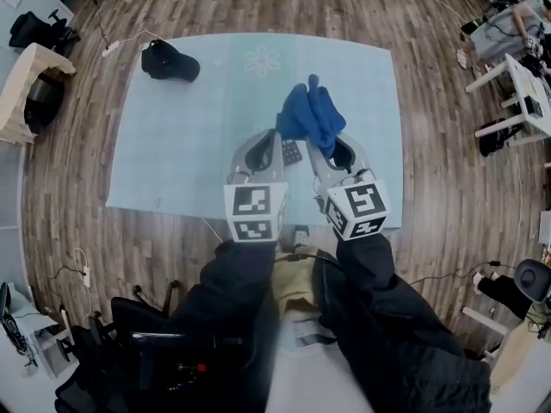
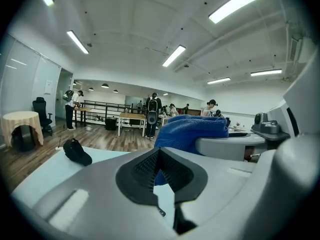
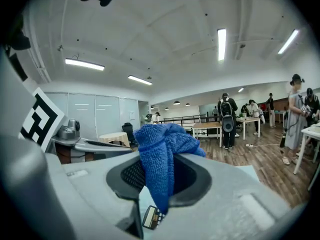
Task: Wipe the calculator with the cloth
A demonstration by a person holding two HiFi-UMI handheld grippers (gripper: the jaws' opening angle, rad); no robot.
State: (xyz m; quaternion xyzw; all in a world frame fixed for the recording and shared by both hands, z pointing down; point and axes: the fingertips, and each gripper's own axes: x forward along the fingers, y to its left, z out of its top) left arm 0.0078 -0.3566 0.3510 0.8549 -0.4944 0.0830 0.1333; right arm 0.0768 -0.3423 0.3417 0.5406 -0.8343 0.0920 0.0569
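Note:
My right gripper (image 1: 313, 138) is shut on a blue cloth (image 1: 310, 113), which bunches up above its jaws. In the right gripper view the cloth (image 3: 159, 154) hangs down between the black pads (image 3: 134, 175). The dark calculator (image 1: 291, 151) lies on the light-blue mat (image 1: 181, 144), below and between the two grippers. A corner of the calculator (image 3: 151, 217) also shows under the cloth. My left gripper (image 1: 275, 134) is held beside the right one with its jaws together and nothing in them. The cloth (image 2: 192, 129) rises just to its right.
A black cap (image 1: 170, 61) lies at the mat's far left corner, and the cap (image 2: 76, 152) also shows in the left gripper view. Wooden floor (image 1: 77, 196) surrounds the mat. Chairs, tables and several people stand further off in the room.

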